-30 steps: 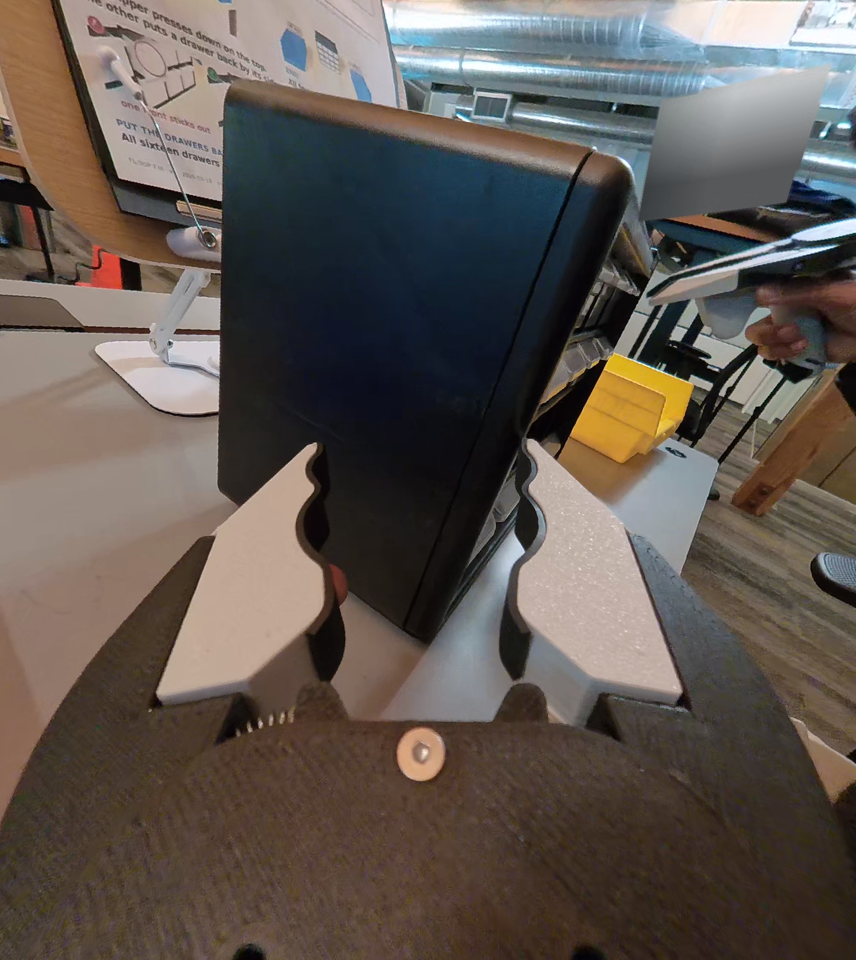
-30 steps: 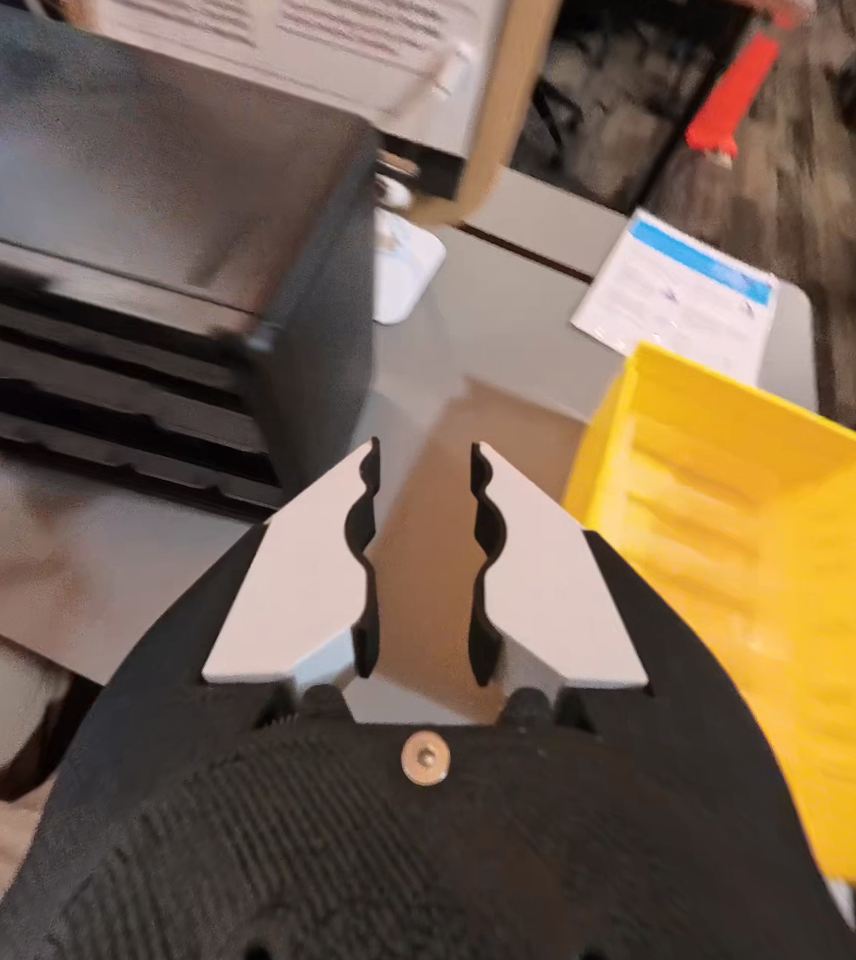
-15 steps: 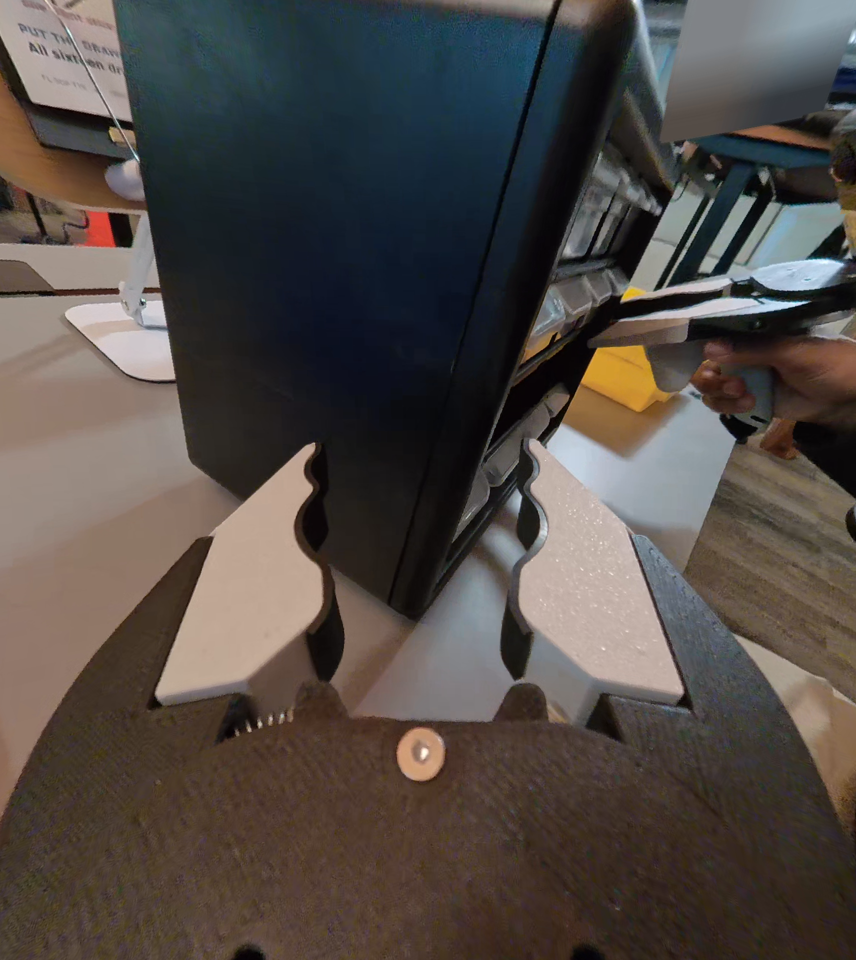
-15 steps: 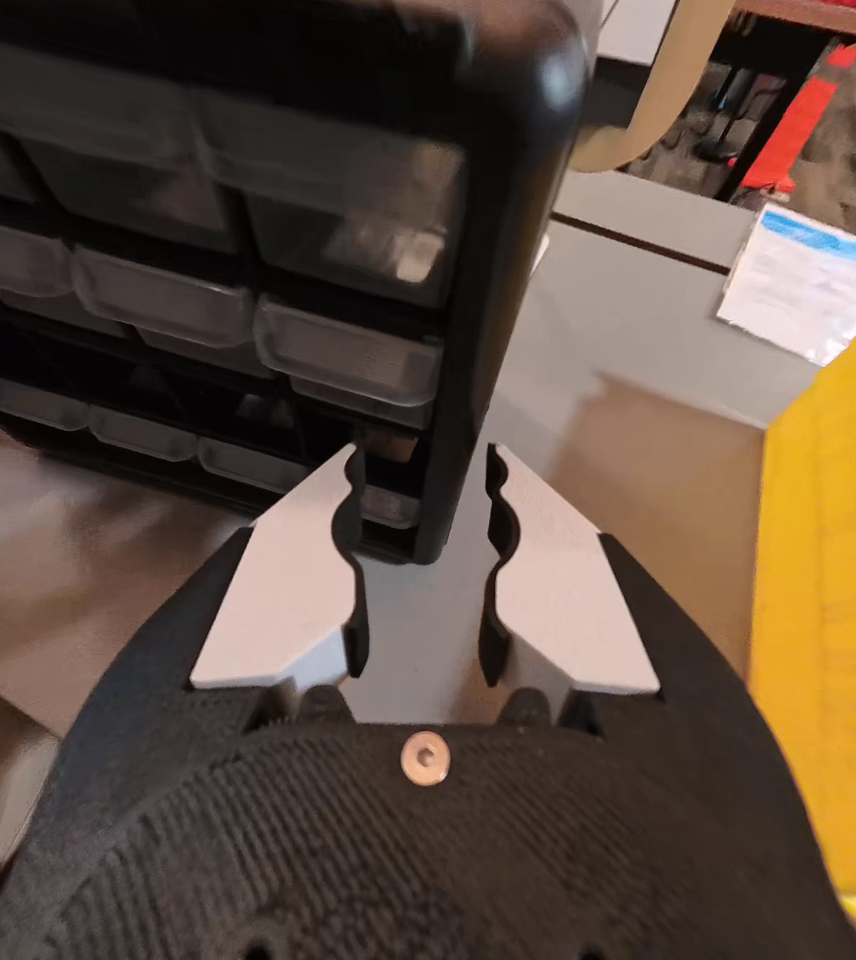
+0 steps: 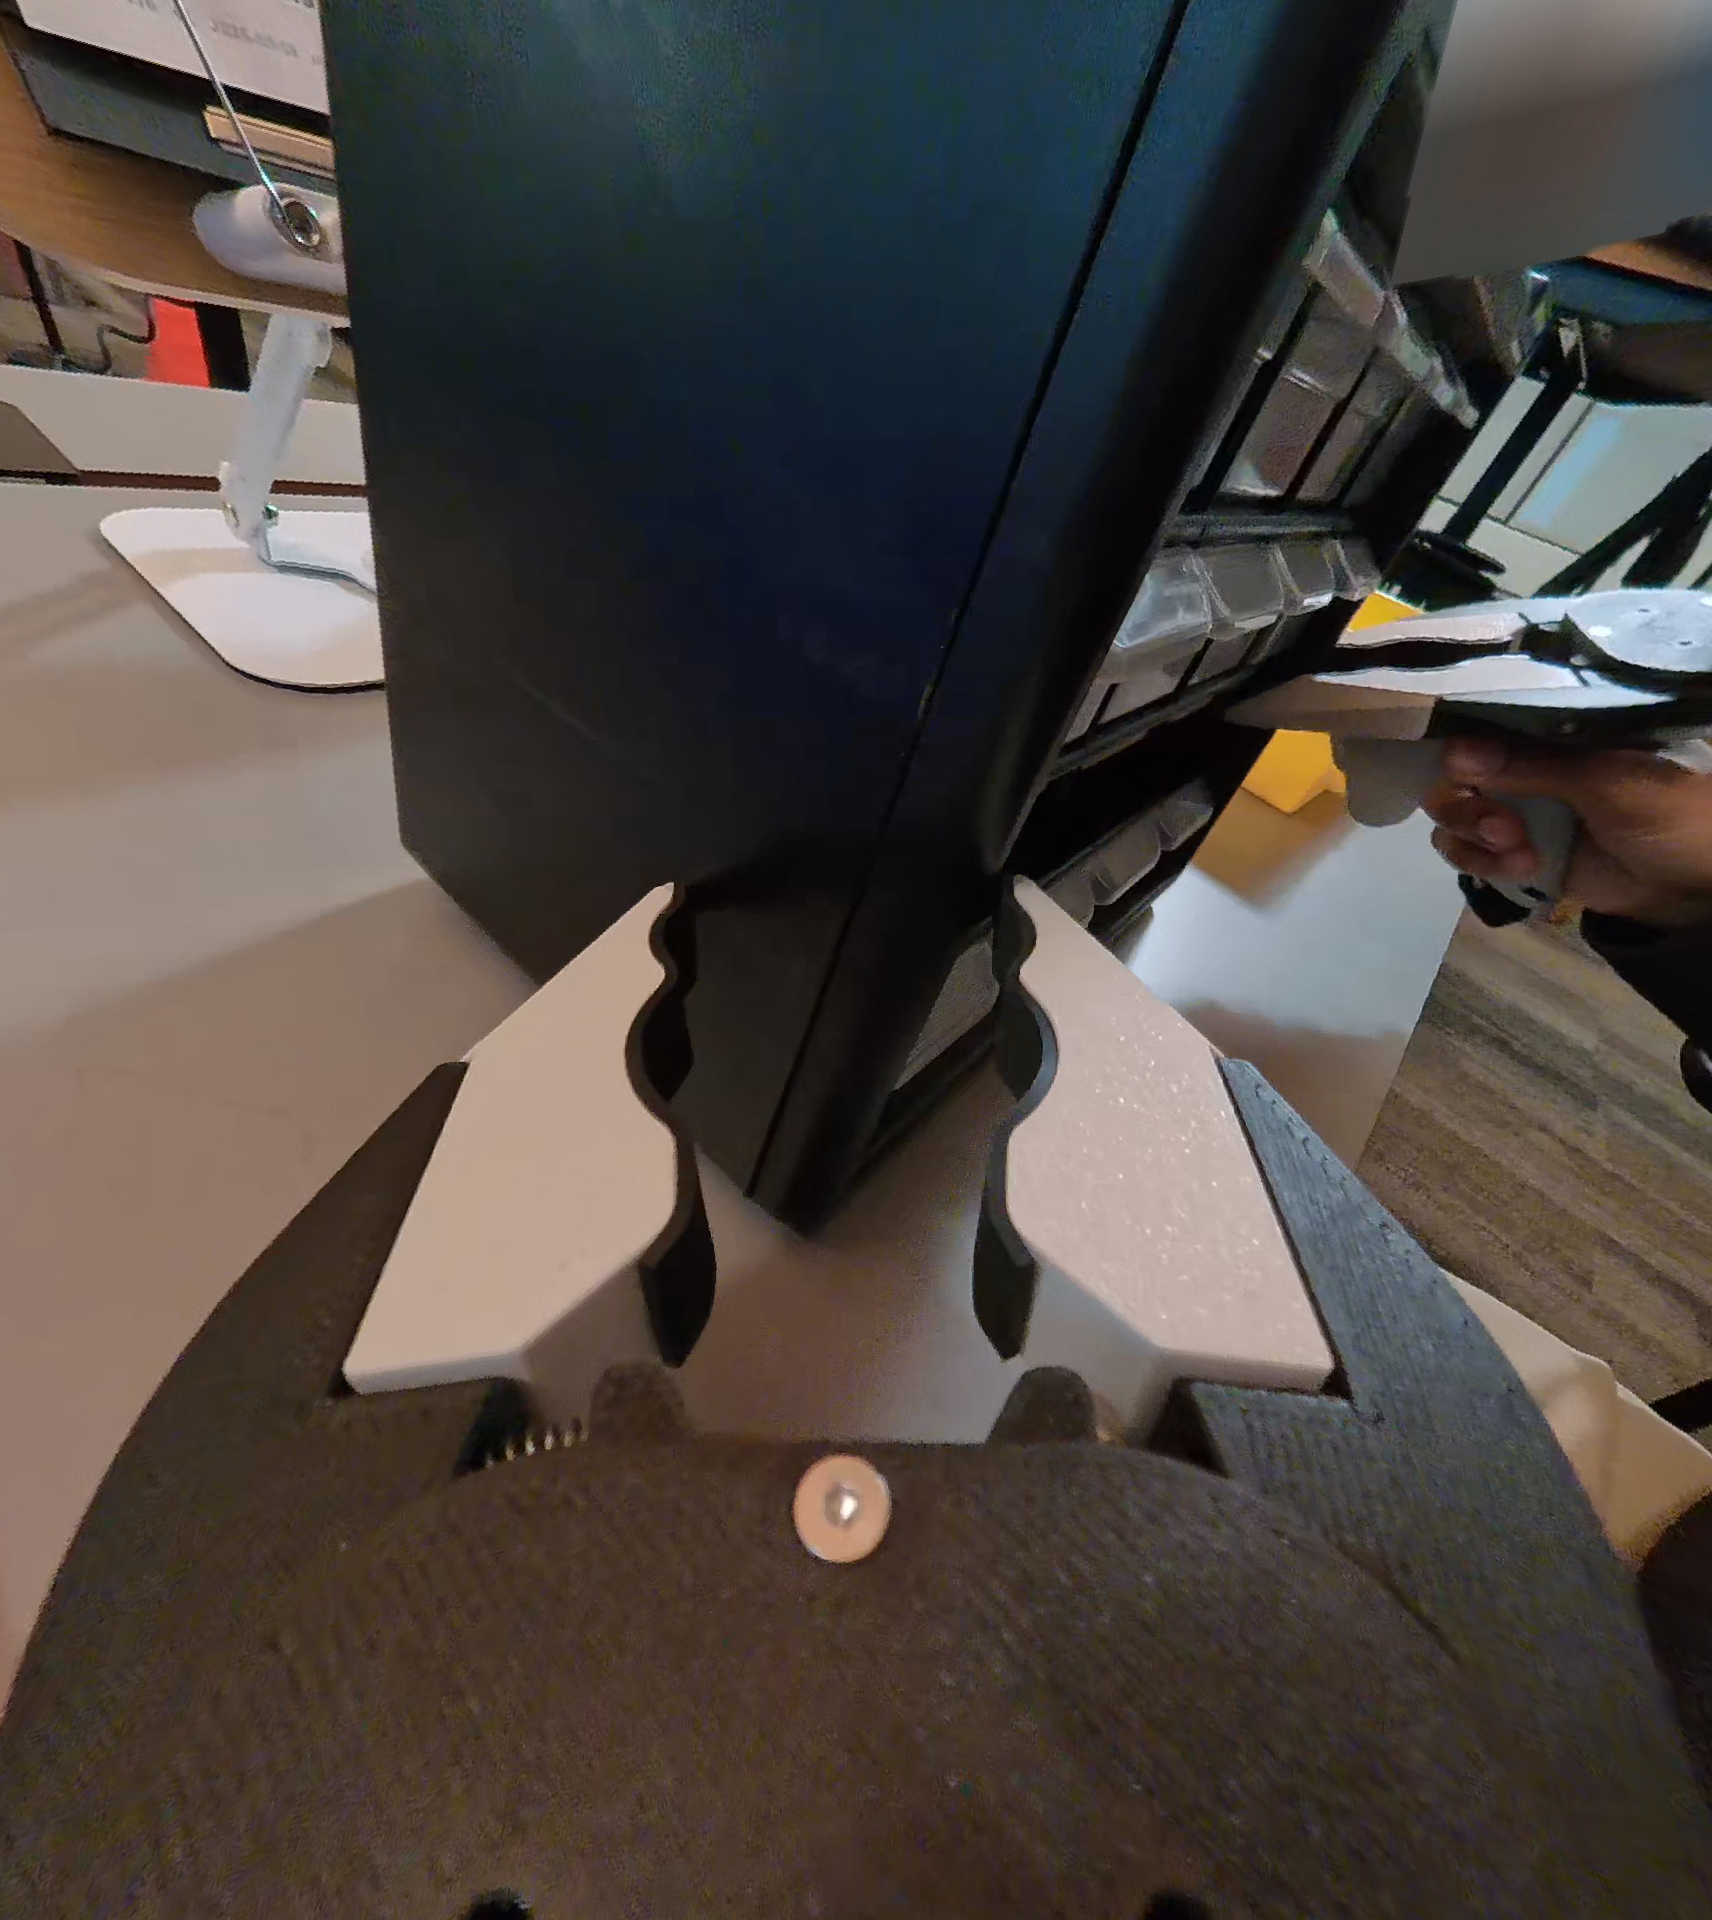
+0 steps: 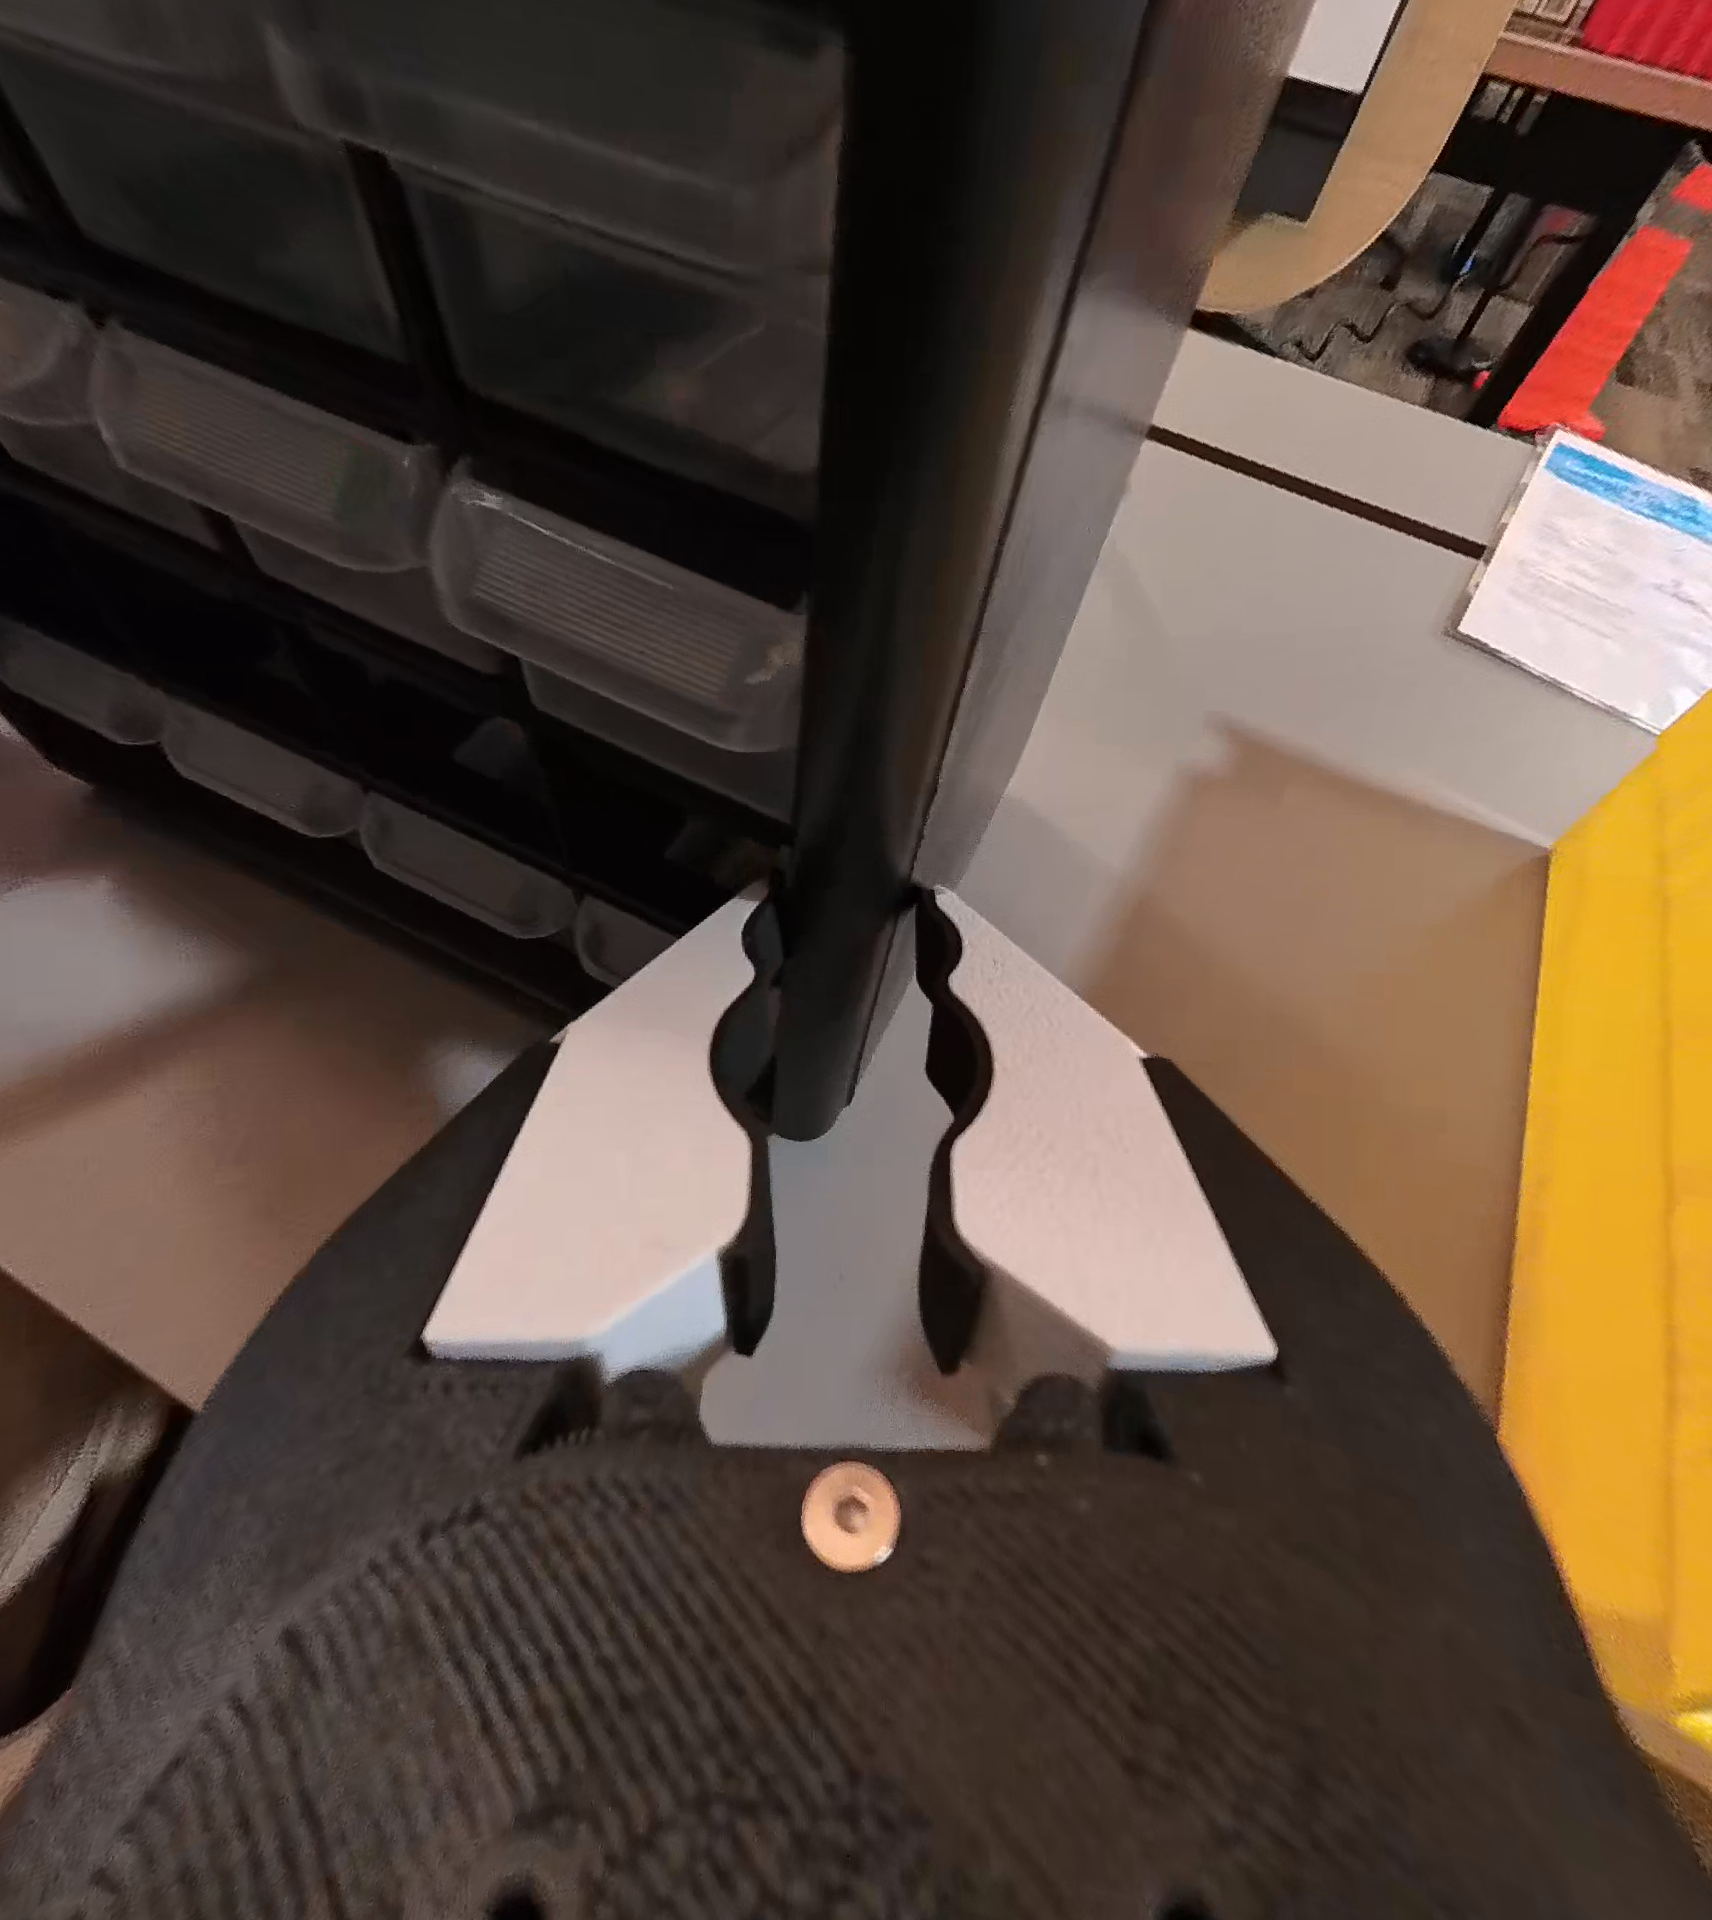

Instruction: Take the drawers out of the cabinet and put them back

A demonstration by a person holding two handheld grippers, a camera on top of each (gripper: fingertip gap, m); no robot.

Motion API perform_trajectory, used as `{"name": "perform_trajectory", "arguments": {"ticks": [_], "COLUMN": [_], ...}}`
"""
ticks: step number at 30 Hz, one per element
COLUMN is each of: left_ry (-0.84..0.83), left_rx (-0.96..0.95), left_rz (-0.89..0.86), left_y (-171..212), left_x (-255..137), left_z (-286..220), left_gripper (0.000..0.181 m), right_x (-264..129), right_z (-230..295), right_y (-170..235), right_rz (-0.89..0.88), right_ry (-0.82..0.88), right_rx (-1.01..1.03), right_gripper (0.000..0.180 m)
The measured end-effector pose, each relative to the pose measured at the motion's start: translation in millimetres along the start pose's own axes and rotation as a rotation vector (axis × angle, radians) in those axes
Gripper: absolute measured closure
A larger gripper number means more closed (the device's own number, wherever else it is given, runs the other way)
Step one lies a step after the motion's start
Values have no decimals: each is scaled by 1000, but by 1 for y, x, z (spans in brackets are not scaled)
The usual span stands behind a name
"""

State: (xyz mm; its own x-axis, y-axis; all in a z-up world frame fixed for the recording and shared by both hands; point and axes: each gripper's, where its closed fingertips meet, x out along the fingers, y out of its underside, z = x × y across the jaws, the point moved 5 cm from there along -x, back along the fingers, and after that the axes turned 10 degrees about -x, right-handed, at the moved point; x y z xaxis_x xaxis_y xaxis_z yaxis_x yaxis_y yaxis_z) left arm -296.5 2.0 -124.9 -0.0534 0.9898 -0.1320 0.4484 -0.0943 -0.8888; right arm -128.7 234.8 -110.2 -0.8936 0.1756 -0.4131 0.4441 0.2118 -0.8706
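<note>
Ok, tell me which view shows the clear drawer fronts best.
The right wrist view: the drawers face it, close and wide, in the black cabinet. The left wrist view catches them only edge-on, past the cabinet's side.

Office-like workspace: grey desks, yellow bin, instruction sheet

Legible text: none usable.

- Printed sheet, blue header band, flat on worktop beyond yellow bin: print too small and blurred.
- Printed poster on board at top left of left wrist view: lines cropped and too small to make out.
- Black cabinet, clear drawers: no markings seen.
</note>
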Motion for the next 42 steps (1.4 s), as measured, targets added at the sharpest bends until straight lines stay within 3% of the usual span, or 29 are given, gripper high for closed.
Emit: {"name": "perform_trajectory", "arguments": {"ticks": [33,42], "left_ry": [-24,-38], "left_rx": [21,40], "left_rz": [-8,6], "left_y": [3,2], "left_x": [8,7], "left_z": [-9,-6], "left_gripper": [126,118], "right_x": [-5,-4], "right_z": [-10,-11], "right_y": [9,10], "right_rz": [-119,-135], "right_ry": [-12,-29], "right_rx": [81,95], "right_gripper": [154,153]}}
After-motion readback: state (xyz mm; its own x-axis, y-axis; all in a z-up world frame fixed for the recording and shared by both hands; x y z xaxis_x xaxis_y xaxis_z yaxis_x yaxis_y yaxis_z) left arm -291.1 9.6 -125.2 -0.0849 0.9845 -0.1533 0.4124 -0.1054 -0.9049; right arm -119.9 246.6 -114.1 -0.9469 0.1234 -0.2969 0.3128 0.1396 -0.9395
